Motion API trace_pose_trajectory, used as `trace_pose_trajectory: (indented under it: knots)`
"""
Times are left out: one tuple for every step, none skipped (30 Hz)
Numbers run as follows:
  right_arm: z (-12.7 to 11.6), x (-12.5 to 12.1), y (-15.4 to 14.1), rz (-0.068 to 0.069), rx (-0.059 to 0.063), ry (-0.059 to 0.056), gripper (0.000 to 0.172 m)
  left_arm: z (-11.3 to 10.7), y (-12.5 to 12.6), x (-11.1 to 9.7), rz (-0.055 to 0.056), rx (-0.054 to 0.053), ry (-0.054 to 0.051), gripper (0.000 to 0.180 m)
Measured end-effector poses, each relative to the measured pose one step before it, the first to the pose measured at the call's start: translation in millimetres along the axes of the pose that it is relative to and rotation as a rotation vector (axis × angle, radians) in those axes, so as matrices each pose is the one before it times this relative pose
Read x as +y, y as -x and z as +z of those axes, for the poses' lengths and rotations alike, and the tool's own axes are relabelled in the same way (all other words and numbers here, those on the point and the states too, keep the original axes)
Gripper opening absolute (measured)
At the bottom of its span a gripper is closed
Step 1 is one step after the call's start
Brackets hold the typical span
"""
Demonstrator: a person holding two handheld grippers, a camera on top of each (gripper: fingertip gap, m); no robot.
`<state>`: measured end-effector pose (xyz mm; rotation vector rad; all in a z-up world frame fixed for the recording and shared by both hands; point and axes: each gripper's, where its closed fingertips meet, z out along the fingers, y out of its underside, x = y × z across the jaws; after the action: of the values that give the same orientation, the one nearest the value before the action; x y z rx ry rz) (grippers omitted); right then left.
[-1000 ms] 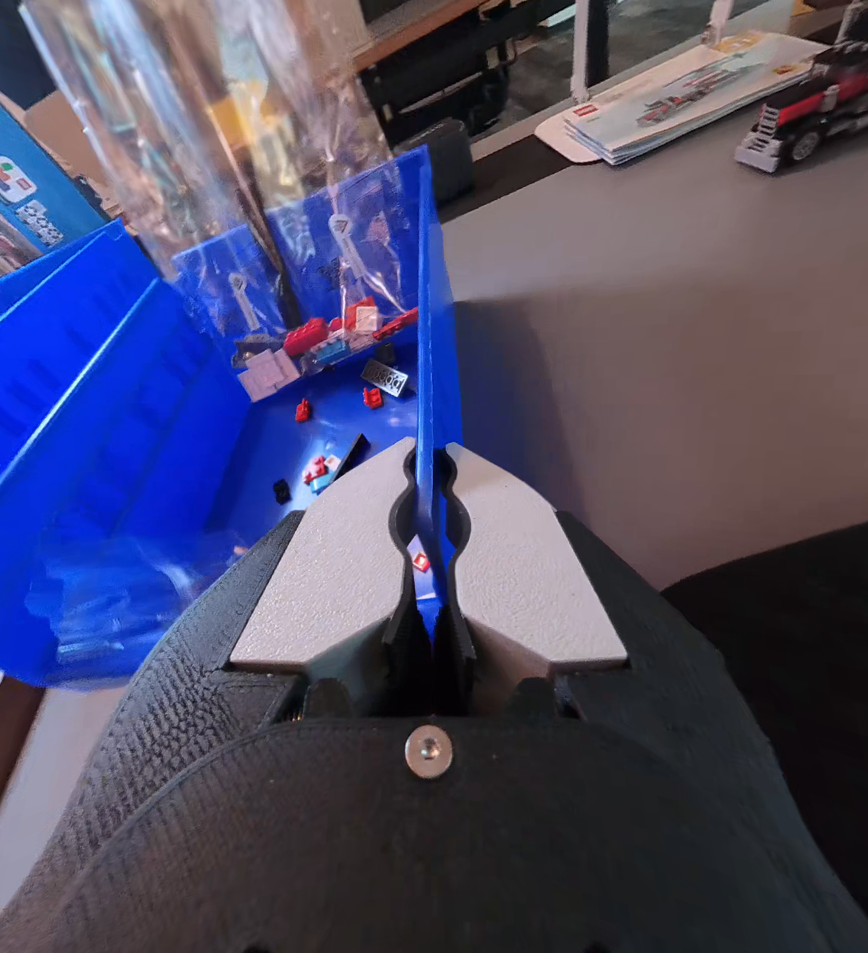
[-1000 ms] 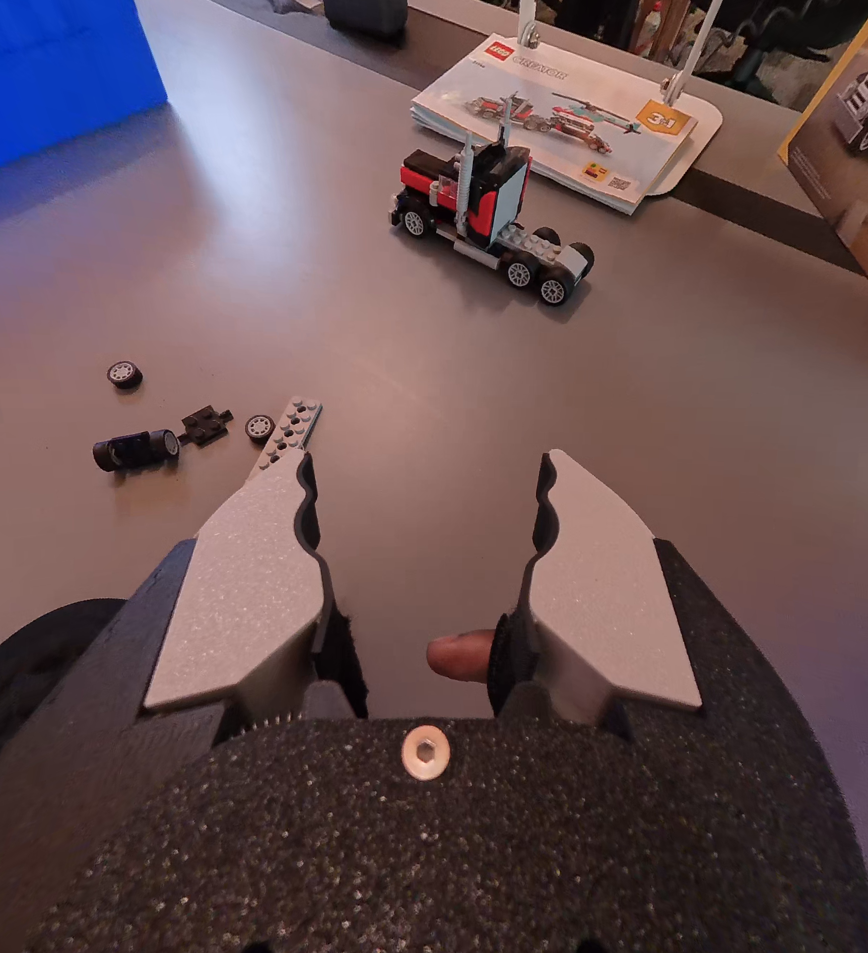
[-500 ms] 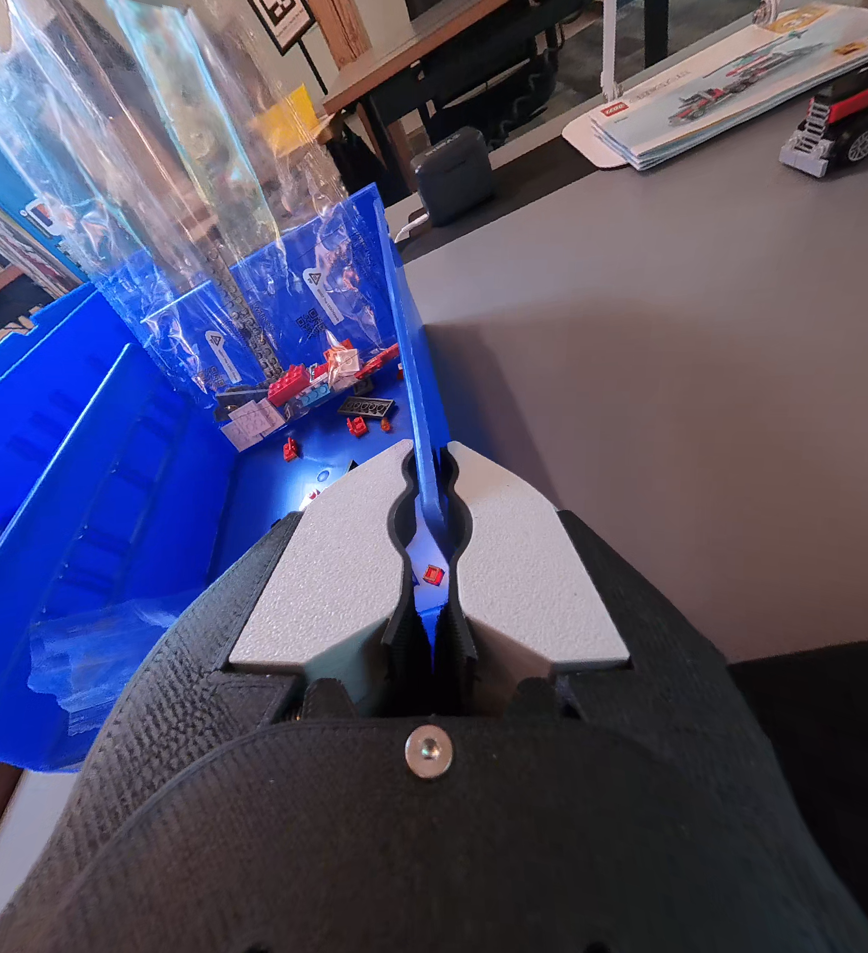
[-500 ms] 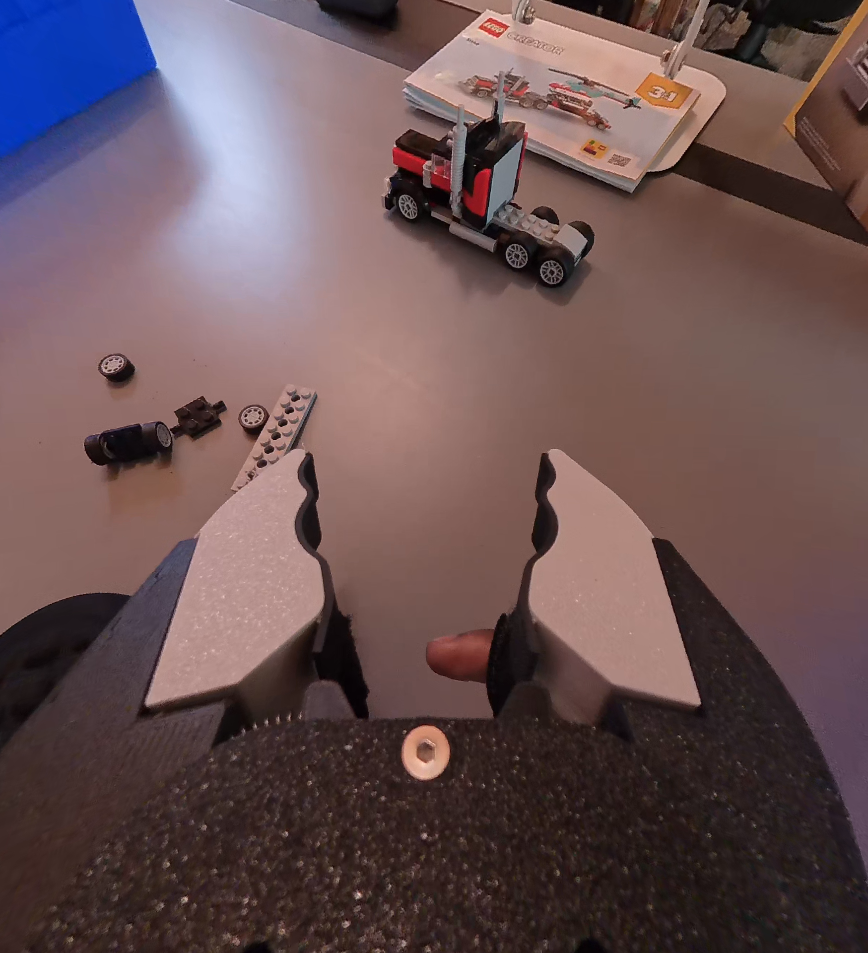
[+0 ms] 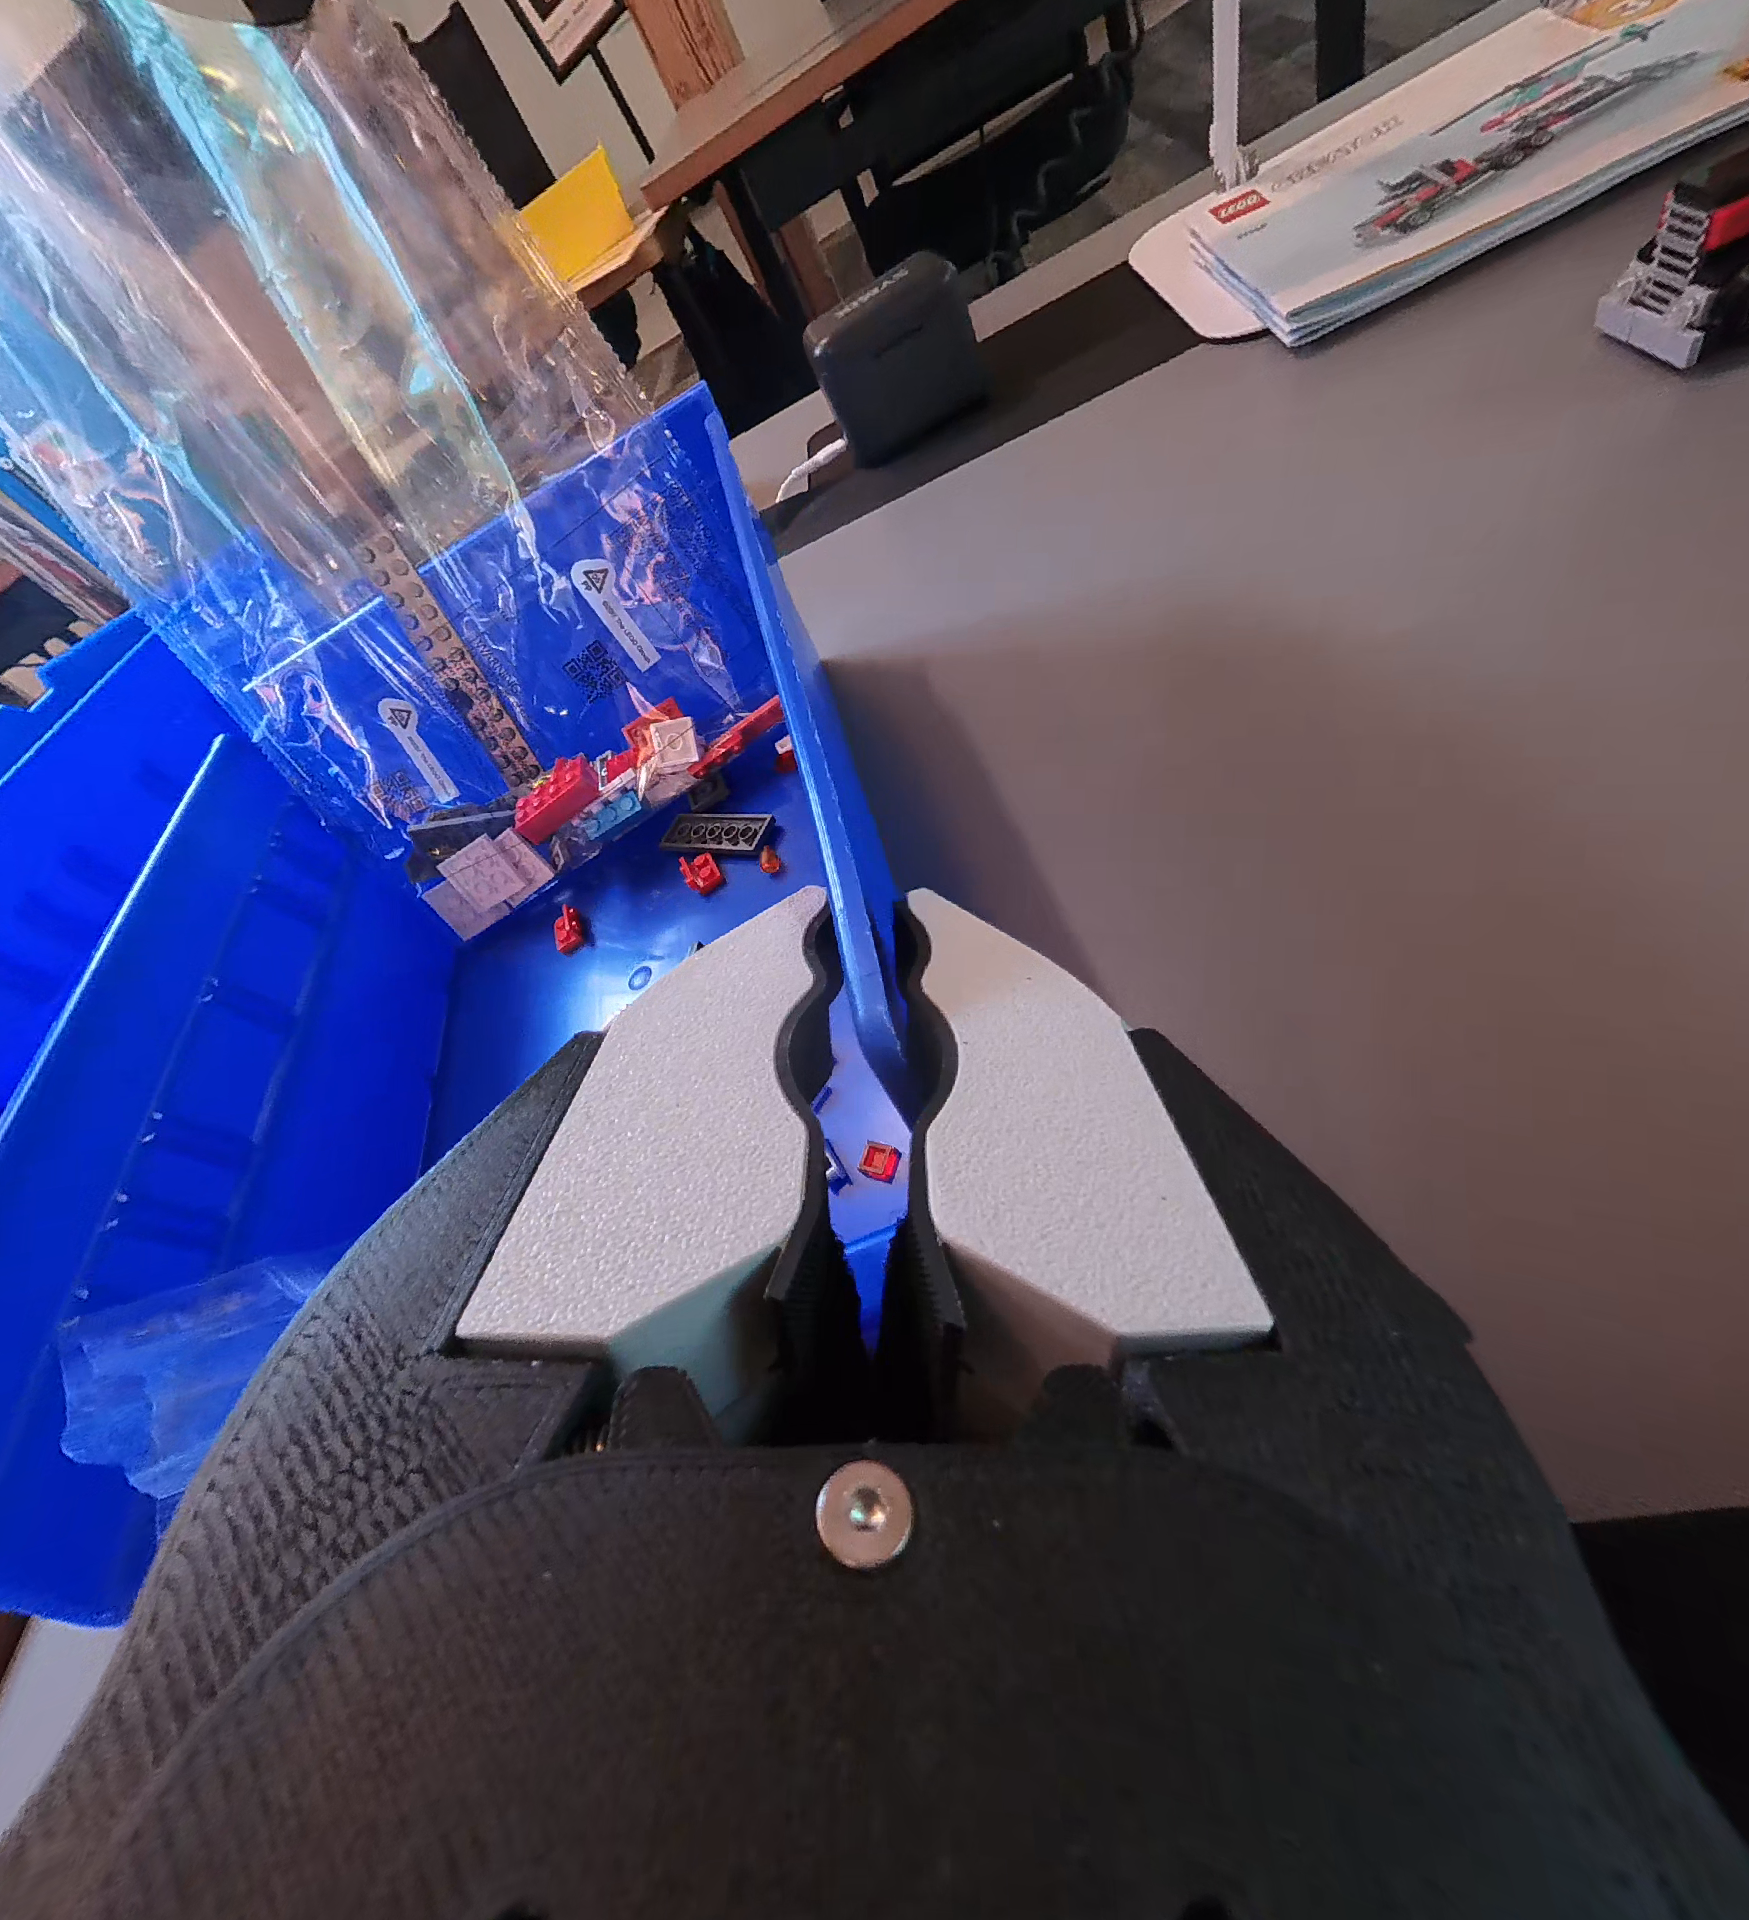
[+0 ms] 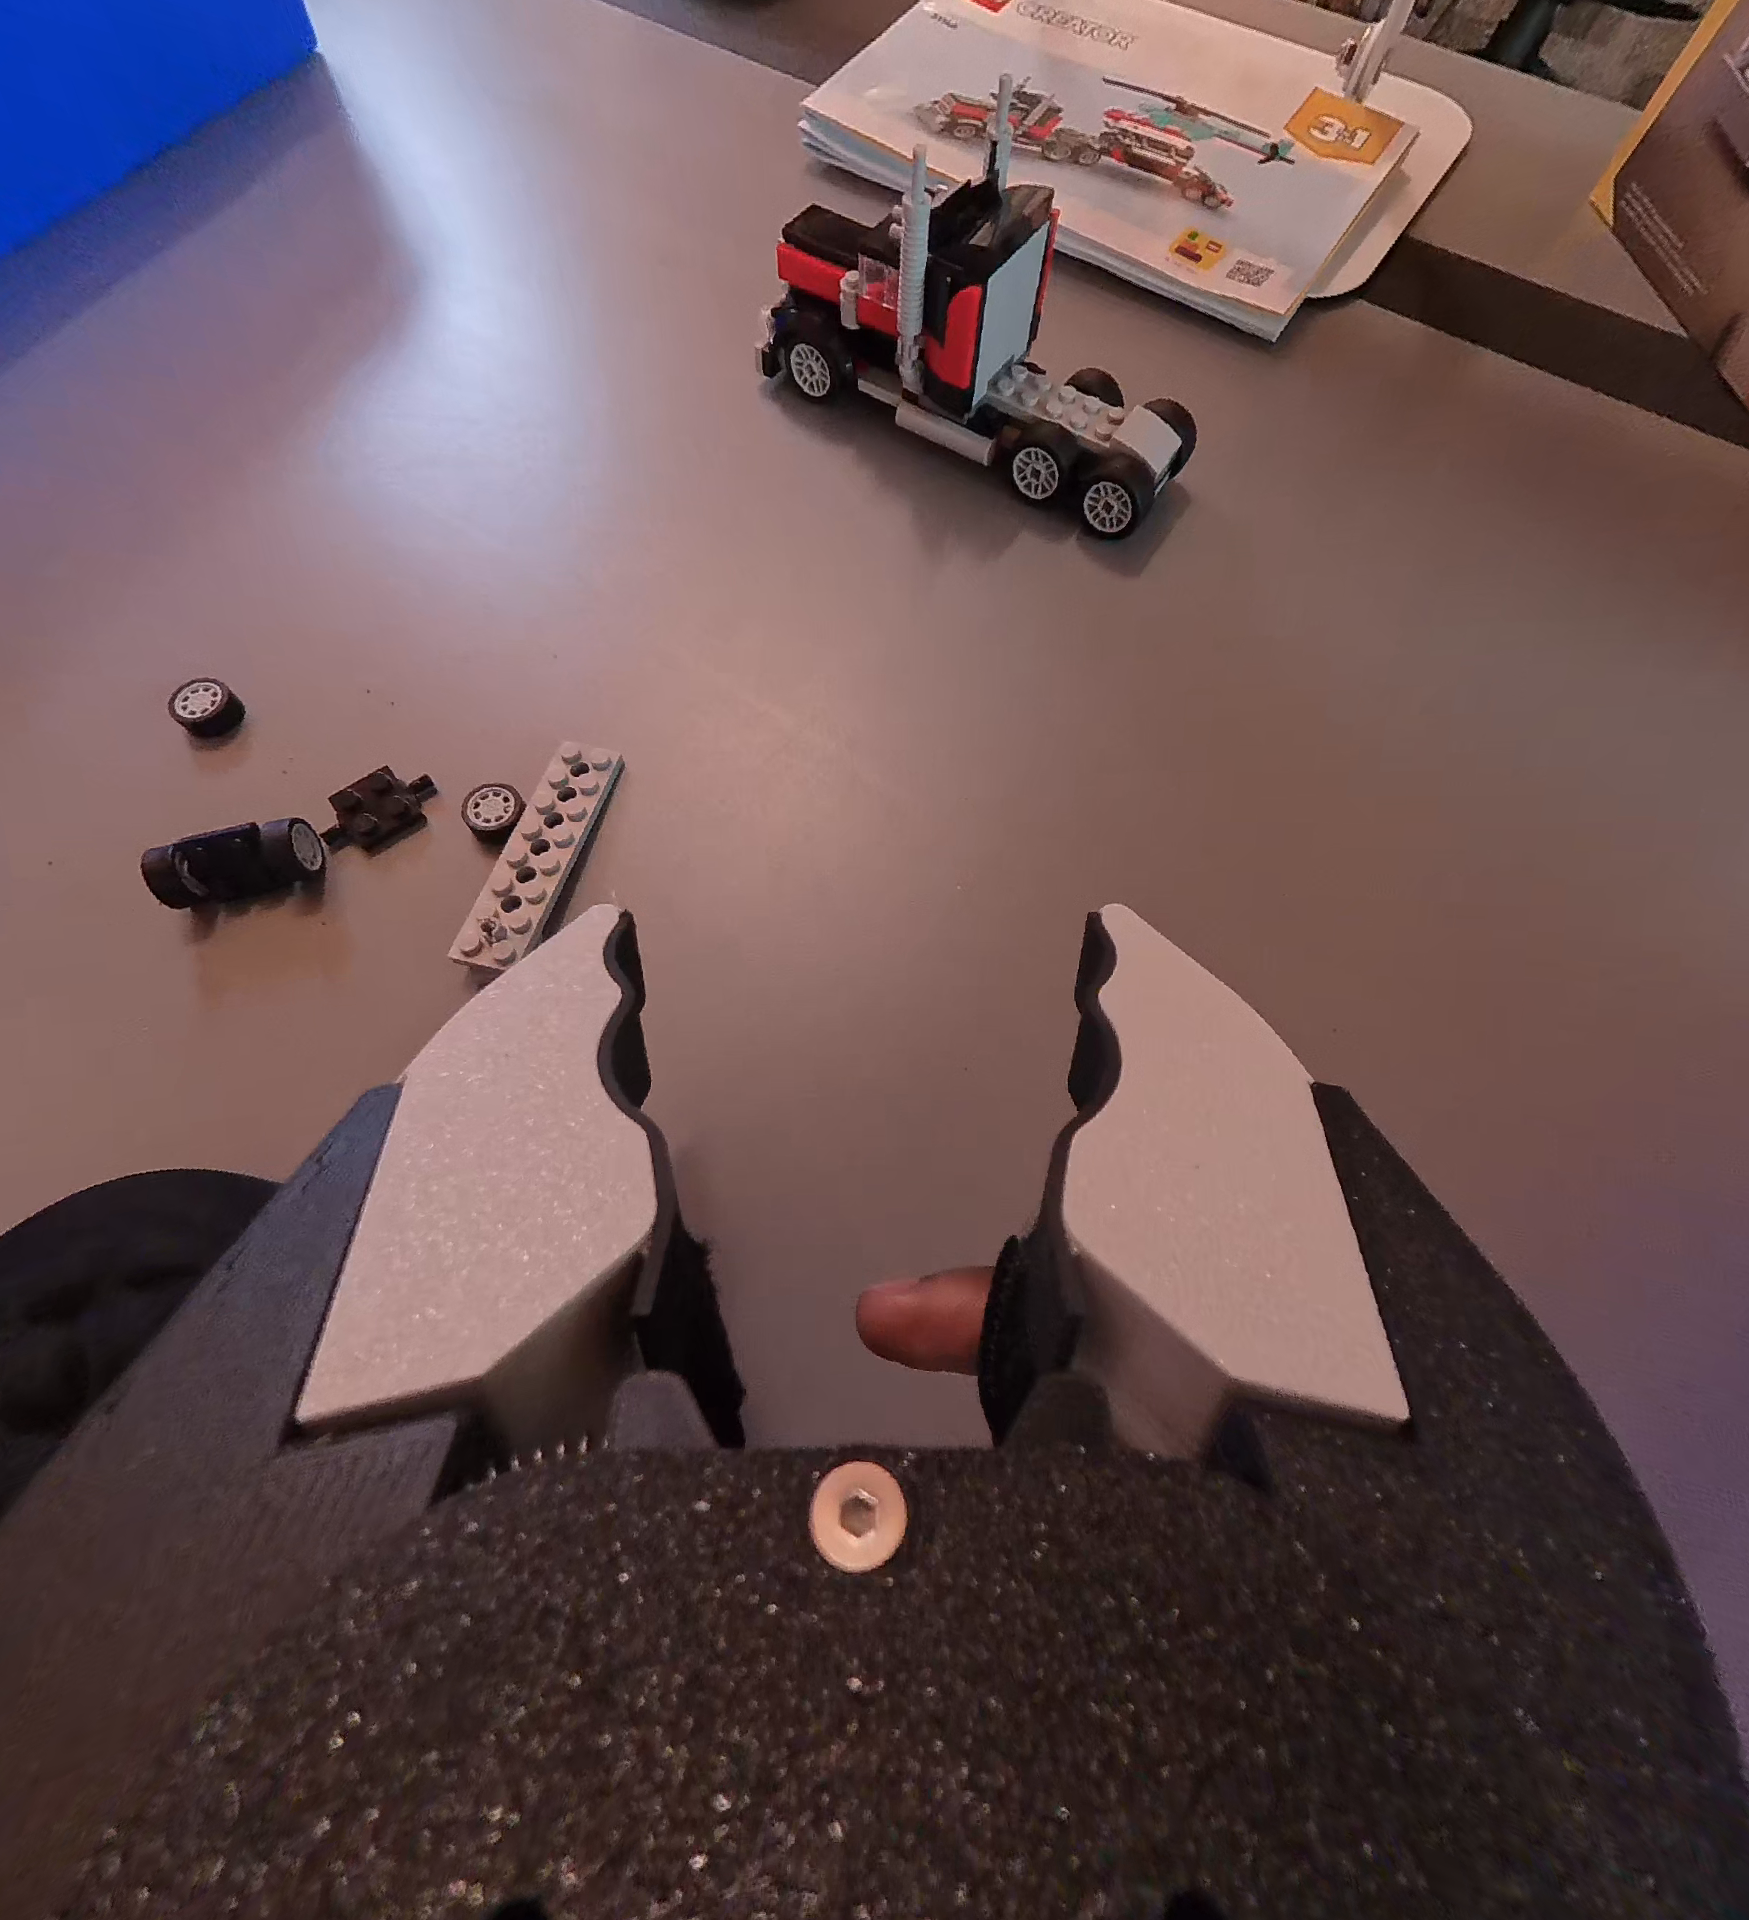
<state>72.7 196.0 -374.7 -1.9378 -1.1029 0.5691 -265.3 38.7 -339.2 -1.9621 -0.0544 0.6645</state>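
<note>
Since a second ago the left gripper (image 5: 865, 925) has tipped the blue bin (image 5: 174, 987) so that more of its floor and the dark case (image 5: 896, 358) behind it show, and its jaws have eased slightly apart, a sliver of space now showing on the inner side of the wall. That wall (image 5: 828, 790) runs lengthwise away from the fingers, pointing toward the far table edge; the right finger (image 5: 1026, 1091) lies against it, but whether the left one still presses is unclear. Clear plastic bags (image 5: 257, 395) stand upright in the bin's far corner, with loose red, white and black bricks (image 5: 589, 810) on the floor below them.

Over the grey table (image 6: 1369, 831) the right gripper (image 6: 859, 925) hangs wide open with only bare tabletop between its fingers. A toy truck (image 6: 963, 343) stands well ahead, its long axis crosswise, cab to the left, before an instruction booklet (image 6: 1109, 156). A grey studded plate (image 6: 543, 852) lies just beside the left fingertip, long axis angled up to the right. Left of it sit a black axle piece (image 6: 231, 857), a small black plate (image 6: 376, 805) and two loose wheels (image 6: 207, 707).
</note>
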Motion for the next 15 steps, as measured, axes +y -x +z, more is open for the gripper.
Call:
trace_pose_trajectory:
  knots:
    - [0.04, 0.20, 0.06, -0.0002, -0.0002, 0.0013, 0.080, 1.20, -0.70, -0.80, 0.0004, 0.0041, -0.0011, 0.010]
    - [-0.01, 0.31, 0.20, -0.0009, -0.0006, 0.0023, 0.080, 1.03, -0.70, -0.72, -0.0008, 0.0067, -0.0018, 0.010]
    - [0.00, 0.58, 0.08, -0.0014, -0.0003, 0.0027, 0.080, 0.88, -0.88, -0.58, -0.0022, 0.0095, -0.0012, 0.011]
    - [0.23, 0.66, -0.07, -0.0007, 0.0000, 0.0041, 0.080, 0.67, -0.83, -0.32, -0.0005, 0.0131, 0.0022, 0.012]
    - [0.15, 0.71, 0.07, -0.0009, 0.0003, 0.0057, 0.080, 0.06, -0.75, 0.06, 0.0052, 0.0163, 0.0079, 0.014]
    - [-0.16, 0.46, 0.03, -0.0032, 0.0017, 0.0061, 0.080, -0.88, -0.84, 0.10, 0.0083, 0.0205, 0.0105, 0.015]
    - [-0.63, 0.09, 0.14, -0.0059, 0.0032, 0.0050, 0.080, -2.91, -0.21, -1.75, 0.0022, 0.0189, 0.0013, 0.020]
    - [-0.96, -0.10, 0.76, -0.0092, 0.0018, 0.0031, 0.080, -5.43, 1.35, -4.99, -0.0052, 0.0080, -0.0162, 0.027]
    - [-1.06, -0.21, 1.33, -0.0107, -0.0011, 0.0011, 0.079, -6.96, 2.43, -7.33, -0.0056, -0.0018, -0.0268, 0.033]
    - [-0.77, -0.09, 1.70, -0.0091, -0.0043, 0.0007, 0.079, -7.68, 1.46, -9.03, -0.0003, 0.0028, -0.0295, 0.038]
    - [-0.26, 0.16, 2.50, -0.0086, -0.0106, 0.0025, 0.079, -7.91, -2.65, -11.93, 0.0031, 0.0271, -0.0427, 0.040]
    - [0.08, 0.12, 3.75, -0.0115, -0.0189, 0.0040, 0.079, -7.62, -7.12, -14.89, -0.0060, 0.0510, -0.0618, 0.040]
    - [0.39, -0.41, 4.28, -0.0148, -0.0204, 0.0037, 0.078, -6.46, -10.74, -16.30, -0.0206, 0.0675, -0.0704, 0.040]
    - [0.71, -0.78, 4.65, -0.0196, -0.0210, 0.0023, 0.075, -3.59, -13.87, -14.12, -0.0258, 0.0819, -0.0597, 0.038]
    - [1.19, -1.09, 5.37, -0.0230, -0.0236, 0.0022, 0.071, 0.37, -15.81, -8.87, -0.0242, 0.0879, -0.0321, 0.036]
